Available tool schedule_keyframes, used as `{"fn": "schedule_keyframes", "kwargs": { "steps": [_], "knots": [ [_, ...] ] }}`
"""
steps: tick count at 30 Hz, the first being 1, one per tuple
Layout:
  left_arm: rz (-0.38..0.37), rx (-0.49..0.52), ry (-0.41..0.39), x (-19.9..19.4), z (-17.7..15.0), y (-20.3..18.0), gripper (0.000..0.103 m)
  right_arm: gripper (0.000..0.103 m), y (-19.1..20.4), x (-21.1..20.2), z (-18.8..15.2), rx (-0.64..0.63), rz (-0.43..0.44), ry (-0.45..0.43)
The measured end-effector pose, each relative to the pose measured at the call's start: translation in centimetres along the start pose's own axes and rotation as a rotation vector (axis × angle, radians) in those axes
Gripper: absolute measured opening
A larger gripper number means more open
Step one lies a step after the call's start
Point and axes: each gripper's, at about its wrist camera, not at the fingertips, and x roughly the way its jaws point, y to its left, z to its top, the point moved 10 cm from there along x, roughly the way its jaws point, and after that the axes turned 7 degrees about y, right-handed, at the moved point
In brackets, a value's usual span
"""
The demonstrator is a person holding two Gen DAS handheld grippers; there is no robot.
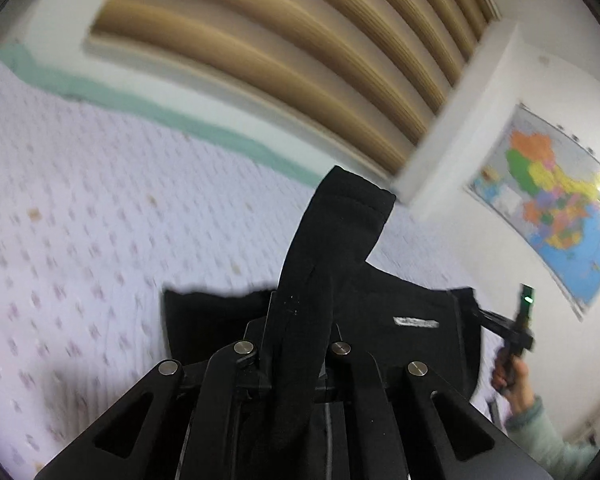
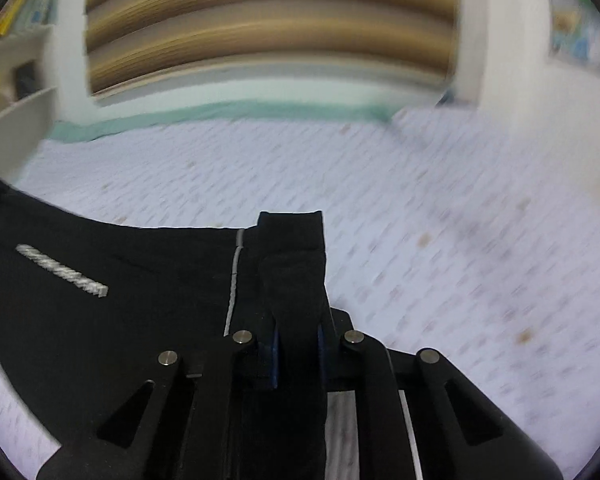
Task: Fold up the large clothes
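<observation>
- Left gripper (image 1: 296, 320) and right gripper (image 2: 298, 320): two in all, jaws of each clenched on a fold of the one black garment (image 2: 112, 300).
- Garment hangs between them over the bed (image 1: 80, 208); judged best to lift both corners evenly, keeping the edge taut.
- One wall map (image 1: 556, 208); one window blind (image 2: 268, 20).

No text can be read — the white strip (image 2: 62, 270) on the black garment (image 2: 120, 300) is blurred.

One black garment (image 1: 332, 240), two tools, one bed (image 1: 100, 220), one wall map (image 1: 560, 208), one blind (image 1: 280, 40).
</observation>
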Motion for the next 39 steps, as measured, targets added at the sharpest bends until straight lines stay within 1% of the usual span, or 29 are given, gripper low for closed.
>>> {"fn": "schedule_keyframes", "kwargs": {
  "steps": [2, 4, 5, 6, 8, 10, 11, 12, 14, 15, 16, 17, 19, 22, 24, 25, 26, 27, 28, 29, 30, 31, 32, 34, 35, 36, 39],
  "knots": [
    [0.072, -0.036, -0.022, 0.8, 1.7, 0.6, 0.008, 0.015, 0.2, 0.0, 3.0, 0.033, -0.062, -0.031],
    [0.142, -0.104, -0.024, 2.6, 2.7, 2.4, 0.008, 0.015, 0.3, 1.5, 5.5, 0.107, -0.08, -0.036],
    [0.187, -0.129, -0.014, 4.0, 2.8, 3.6, 0.008, 0.014, 0.5, 2.7, 6.2, 0.117, -0.095, -0.032],
    [0.231, -0.144, 0.003, 5.4, 2.4, 4.9, 0.008, 0.014, 0.9, 4.3, 6.6, 0.127, -0.107, -0.017],
    [0.313, -0.143, 0.046, 8.2, 1.2, 6.9, 0.008, 0.014, 1.6, 7.8, 6.5, 0.132, -0.135, 0.031],
    [0.362, -0.16, 0.094, 10.6, -0.7, 9.1, 0.008, 0.014, 2.1, 11.6, 5.4, 0.122, -0.161, 0.091],
    [0.357, -0.194, 0.136, 12.2, -2.0, 10.4, 0.009, 0.014, 2.0, 13.6, 4.3, 0.121, -0.169, 0.127],
    [0.338, -0.24, 0.177, 13.6, -3.3, 11.8, 0.01, 0.014, 2.2, 15.6, 3.3, 0.125, -0.154, 0.165],
    [0.299, -0.298, 0.208, 15.1, -4.7, 13.3, 0.017, 0.017, 1.9, 19.2, 0.6, 0.165, -0.067, 0.259],
    [0.274, -0.319, 0.208, 15.2, -5.0, 13.6, 0.018, 0.017, 2.1, 20.4, -0.5, 0.183, -0.031, 0.293],
    [0.25, -0.336, 0.207, 15.3, -5.0, 13.8, 0.02, 0.02, 2.1, 21.1, -1.3, 0.197, -0.016, 0.305],
    [0.233, -0.348, 0.203, 15.2, -5.0, 14.0, 0.021, 0.025, 2.0, 21.3, -1.6, 0.207, -0.007, 0.299],
    [0.22, -0.353, 0.194, 14.8, -4.9, 14.1, 0.022, 0.028, 1.8, 21.3, -1.8, 0.229, 0.019, 0.288],
    [0.224, -0.345, 0.194, 12.7, -4.5, 13.6, 0.023, 0.03, 1.2, 20.1, -1.9, 0.274, 0.097, 0.255],
    [0.234, -0.325, 0.166, 9.9, -3.5, 12.6, 0.023, 0.033, 0.8, 17.7, -1.4, 0.292, 0.133, 0.217],
    [0.235, -0.312, 0.141, 7.9, -2.7, 11.9, 0.023, 0.037, 0.7, 15.4, -1.0, 0.288, 0.162, 0.174],
    [0.238, -0.306, 0.121, 6.6, -2.1, 11.4, 0.024, 0.048, 0.8, 13.9, -0.6, 0.279, 0.171, 0.146],
    [0.239, -0.303, 0.097, 4.9, -1.3, 10.8, 0.024, 0.054, 1.0, 11.8, -0.4, 0.263, 0.176, 0.114],
    [0.233, -0.297, 0.062, 2.9, -0.5, 9.8, 0.025, 0.064, 1.5, 9.5, -0.1, 0.242, 0.185, 0.077],
    [0.231, -0.281, 0.035, 1.2, 0.1, 8.5, 0.03, 0.072, 2.2, 7.1, 0.2, 0.219, 0.202, 0.036],
    [0.24, -0.262, 0.023, 0.2, 0.4, 7.3, 0.035, 0.074, 3.0, 5.2, 0.4, 0.196, 0.216, 0.006],
    [0.259, -0.231, 0.02, -0.7, 0.5, 5.6, 0.043, 0.074, 4.2, 3.3, 0.5, 0.165, 0.232, -0.015],
    [0.28, -0.188, 0.027, -1.3, 0.2, 3.6, 0.048, 0.074, 6.0, 1.6, 0.3, 0.122, 0.254, -0.014],
    [0.289, -0.11, 0.055, -1.3, -1.0, -0.2, 0.049, 0.075, 9.1, -0.5, -0.4, 0.061, 0.28, 0.014],
    [0.271, -0.066, 0.084, -0.7, -2.3, -2.6, 0.05, 0.078, 10.7, -1.2, -1.2, 0.039, 0.277, 0.047],
    [0.258, -0.032, 0.118, 0.0, -3.8, -4.6, 0.05, 0.078, 12.0, -1.5, -2.0, 0.022, 0.272, 0.08],
    [0.233, 0.025, 0.205, 3.4, -8.2, -8.3, 0.05, 0.078, 15.2, -1.2, -4.7, -0.035, 0.237, 0.16]
  ]
}}
